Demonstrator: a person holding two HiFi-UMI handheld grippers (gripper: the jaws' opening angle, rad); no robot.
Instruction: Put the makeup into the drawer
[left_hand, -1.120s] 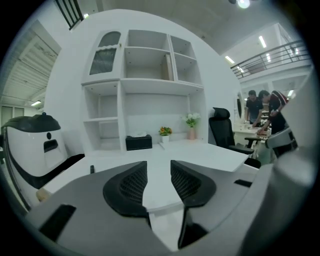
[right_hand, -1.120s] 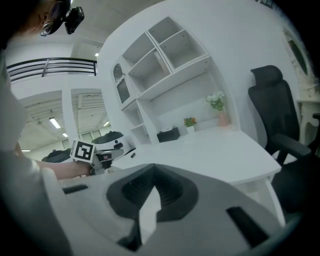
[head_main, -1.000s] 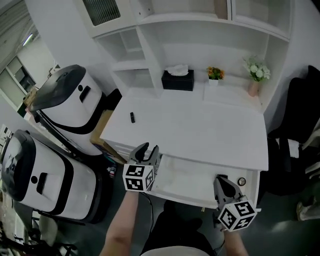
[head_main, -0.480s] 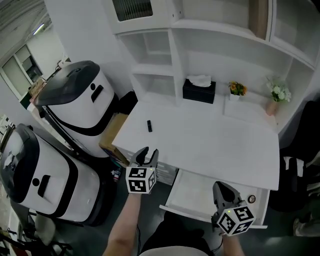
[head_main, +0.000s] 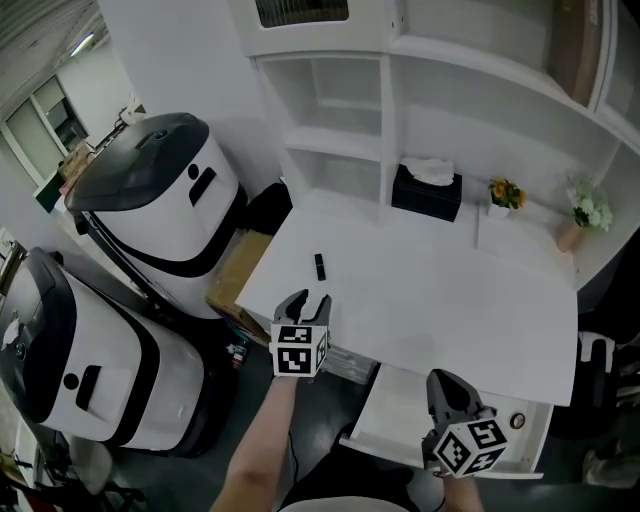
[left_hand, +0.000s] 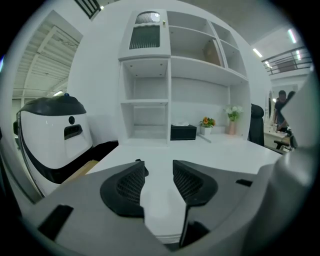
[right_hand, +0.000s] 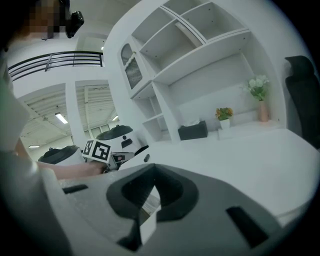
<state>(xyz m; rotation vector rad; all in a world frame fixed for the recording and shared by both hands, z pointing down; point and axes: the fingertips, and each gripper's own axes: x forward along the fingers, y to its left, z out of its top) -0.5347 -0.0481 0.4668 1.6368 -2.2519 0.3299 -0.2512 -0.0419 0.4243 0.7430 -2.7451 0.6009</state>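
Observation:
The makeup (head_main: 320, 266) is a small black stick lying on the white desk (head_main: 450, 290), near its left front corner. My left gripper (head_main: 306, 300) hovers just short of it at the desk's front edge. In the left gripper view the makeup (left_hand: 138, 161) peeks out past the left fingertip. The left gripper (left_hand: 159, 167) is open; its jaws have just been opening and nothing is between them. The drawer (head_main: 390, 415) under the desk is pulled out. My right gripper (head_main: 450, 385) hangs over the drawer's front, and in the right gripper view this gripper (right_hand: 154, 176) is shut and empty.
A black tissue box (head_main: 427, 192), a small orange flower pot (head_main: 502, 194) and a pink vase of white flowers (head_main: 580, 215) stand at the desk's back. Shelves (head_main: 340, 120) rise behind. Two big white-and-black machines (head_main: 160, 200) (head_main: 70, 350) and a cardboard box (head_main: 240, 270) crowd the left.
My left gripper has moved from the drawer's left corner to the desk's front edge by the makeup, and its jaws stand wider. The right gripper stays over the drawer's front. The view has swung left.

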